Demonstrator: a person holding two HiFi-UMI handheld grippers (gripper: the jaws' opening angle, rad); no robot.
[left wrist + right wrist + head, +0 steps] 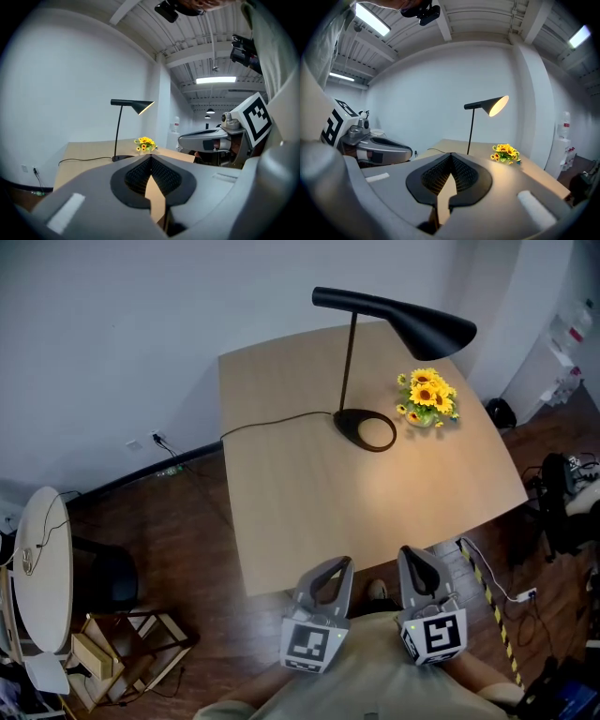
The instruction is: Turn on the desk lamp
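Both grippers are hovering low over the near edge of the worktop (309, 512), close in front of the person. The left gripper (339, 564) is showing its fingers (137, 176) pressed together at the tips, with nothing caught between them. The right gripper (413, 555) is doing the same just beside it: its fingers (464, 174) are meeting at the tip and carrying nothing. The two are pointing out across the worktop toward the far side.

The desk lamp (403, 317) is standing well apart from both grippers, at the far end of the worktop. Its slim stem is rising from a flat black ring base (366, 429), and its long black shade is reaching out to the right. In both gripper views the inside of that shade is glowing warm (498, 105), and in the head view a soft pool of light is lying on the wood beneath it. A small bunch of sunflowers (427, 397) is sitting just right of the base, under the shade. A black cord (272, 421) is running from the base to the left edge of the worktop.
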